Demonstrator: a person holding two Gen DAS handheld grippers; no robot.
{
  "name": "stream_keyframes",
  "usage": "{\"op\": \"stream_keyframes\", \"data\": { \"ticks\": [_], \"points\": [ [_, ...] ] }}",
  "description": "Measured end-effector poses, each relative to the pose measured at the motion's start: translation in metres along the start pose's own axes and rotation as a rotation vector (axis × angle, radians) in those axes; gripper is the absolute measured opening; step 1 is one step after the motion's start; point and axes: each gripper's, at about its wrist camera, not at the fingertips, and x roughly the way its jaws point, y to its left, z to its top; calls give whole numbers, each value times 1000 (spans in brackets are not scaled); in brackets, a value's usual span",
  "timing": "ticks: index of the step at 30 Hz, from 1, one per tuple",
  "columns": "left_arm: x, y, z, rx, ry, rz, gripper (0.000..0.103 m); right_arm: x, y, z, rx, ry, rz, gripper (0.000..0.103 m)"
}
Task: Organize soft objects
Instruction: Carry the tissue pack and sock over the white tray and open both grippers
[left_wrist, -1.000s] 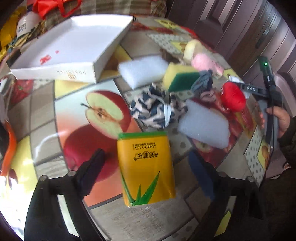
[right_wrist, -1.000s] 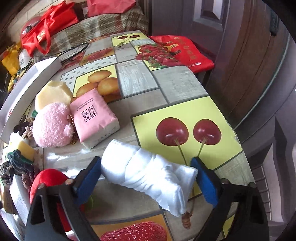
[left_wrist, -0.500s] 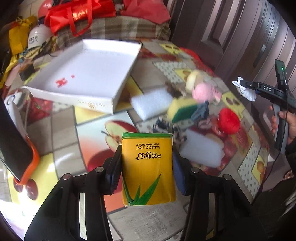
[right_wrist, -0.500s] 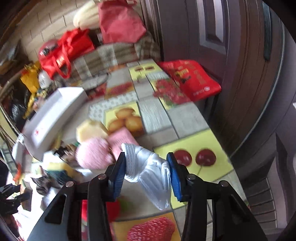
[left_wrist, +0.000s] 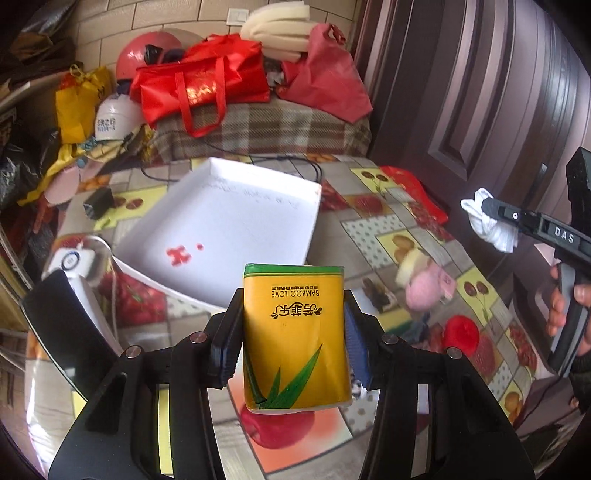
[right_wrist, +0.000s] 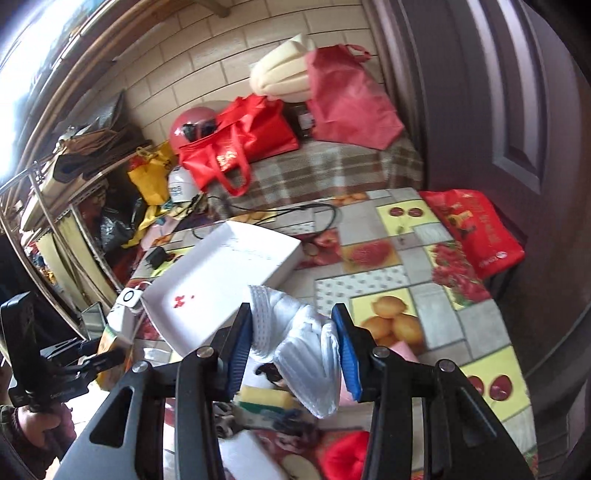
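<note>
**Two grippers, each holding a soft item above the fruit-print table**

Two grips show at once. Nearest in the left wrist view, the left gripper (left_wrist: 291, 339) is clamped on a yellow soft tissue pack with green leaf print (left_wrist: 295, 339), its blue pads pressing both long sides; the pack hangs clear of the fruit-patterned tablecloth (left_wrist: 373, 236). The right gripper (right_wrist: 291, 343) pinches a white rolled cloth (right_wrist: 299, 332), which sags below its pads.

Beyond both lies the shallow white cardboard box (left_wrist: 229, 225), open, towards the table's far left edge. Only the left view shows the pink fluffy plush (left_wrist: 424, 288) and a red round soft item (left_wrist: 460, 330) near the right edge; only the right view shows the yellow-green sponge (right_wrist: 264, 400) beneath the cloth.

A second ago both items lay on the table between wide jaws; the jaws have since closed and both items are lifted.
</note>
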Motion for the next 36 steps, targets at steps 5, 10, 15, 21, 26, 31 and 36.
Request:
{"op": "stream_keyframes", "data": {
  "ticks": [5,10,15,21,26,31,36],
  "points": [
    [2,8,33,13,-27,74,48,16,34,21,-47,-11,62,43],
    [15,22,60,-37,-47,117,49,37,69,48,-92,-17,117,43],
    [36,31,68,-50,-34,144,49,64,87,57,-92,40,142,43],
    [56,45,67,-72,-5,169,49,103,88,49,-41,130,153,43],
    [71,56,67,-97,14,190,49,124,90,45,-9,165,160,43],
    [92,65,65,-117,44,210,49,147,94,35,9,221,182,43],
    [117,78,62,-167,94,211,49,180,96,29,77,288,211,44]
  ]
}}
